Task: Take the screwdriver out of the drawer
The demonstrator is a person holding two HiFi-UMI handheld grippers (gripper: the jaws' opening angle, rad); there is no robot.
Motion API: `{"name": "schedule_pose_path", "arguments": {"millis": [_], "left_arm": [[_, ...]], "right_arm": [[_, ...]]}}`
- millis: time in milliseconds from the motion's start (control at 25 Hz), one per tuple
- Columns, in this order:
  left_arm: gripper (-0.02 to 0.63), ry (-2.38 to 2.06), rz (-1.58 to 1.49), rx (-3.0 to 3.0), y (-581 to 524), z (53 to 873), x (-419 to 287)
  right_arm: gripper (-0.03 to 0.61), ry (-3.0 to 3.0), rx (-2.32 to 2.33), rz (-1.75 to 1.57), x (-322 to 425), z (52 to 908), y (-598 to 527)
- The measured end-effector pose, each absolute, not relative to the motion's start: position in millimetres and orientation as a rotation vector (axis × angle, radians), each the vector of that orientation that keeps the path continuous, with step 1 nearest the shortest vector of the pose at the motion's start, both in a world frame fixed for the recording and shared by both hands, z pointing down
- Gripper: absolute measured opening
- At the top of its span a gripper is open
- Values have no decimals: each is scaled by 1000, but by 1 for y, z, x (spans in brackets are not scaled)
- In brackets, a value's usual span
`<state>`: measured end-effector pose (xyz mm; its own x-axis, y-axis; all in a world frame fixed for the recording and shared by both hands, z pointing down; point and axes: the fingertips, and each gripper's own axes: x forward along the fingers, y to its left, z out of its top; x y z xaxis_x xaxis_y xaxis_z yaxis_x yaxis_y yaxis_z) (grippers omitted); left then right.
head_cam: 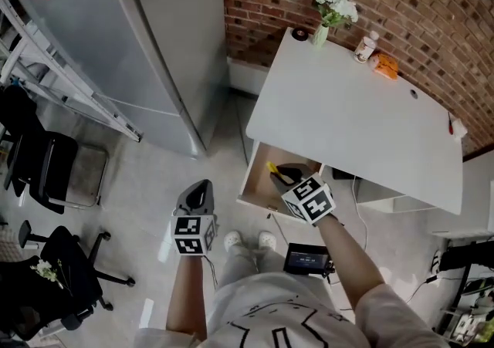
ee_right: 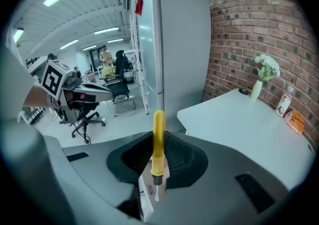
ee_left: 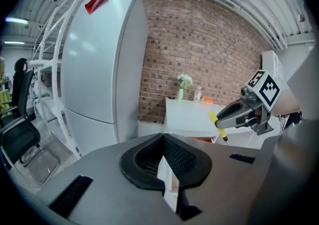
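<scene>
Right gripper (ee_right: 155, 171) pinching the yellow-handled screwdriver (ee_right: 158, 136) near its collar, handle jutting out past the jaws, hovering over the open drawer (head_cam: 252, 184) just under the white desk (head_cam: 347, 119) edge, left gripper (head_cam: 201, 188) pressed together, empty, hanging over bare floor well apart.

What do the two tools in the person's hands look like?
The left tool and right tool are both grey, smooth and beak-shaped, with black ridged pads inside. Each carries a white cube printed with black square markers. The person wears a light top with dark lines.
</scene>
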<state>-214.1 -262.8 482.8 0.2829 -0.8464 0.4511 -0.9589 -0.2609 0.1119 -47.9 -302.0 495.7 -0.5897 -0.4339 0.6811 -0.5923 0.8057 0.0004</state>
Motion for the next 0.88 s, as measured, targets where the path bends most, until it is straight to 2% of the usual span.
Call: {"name": "schedule_pose_path", "arguments": {"millis": [480,880], "left_arm": [[11,-1655,433,2407,-266,404,-199],[11,-1749,260,2467,-272,354,-197]], "right_arm": [[71,-2465,917,213,-27,395,-298],[71,-2583,1063,99,-6,339,-286]]}}
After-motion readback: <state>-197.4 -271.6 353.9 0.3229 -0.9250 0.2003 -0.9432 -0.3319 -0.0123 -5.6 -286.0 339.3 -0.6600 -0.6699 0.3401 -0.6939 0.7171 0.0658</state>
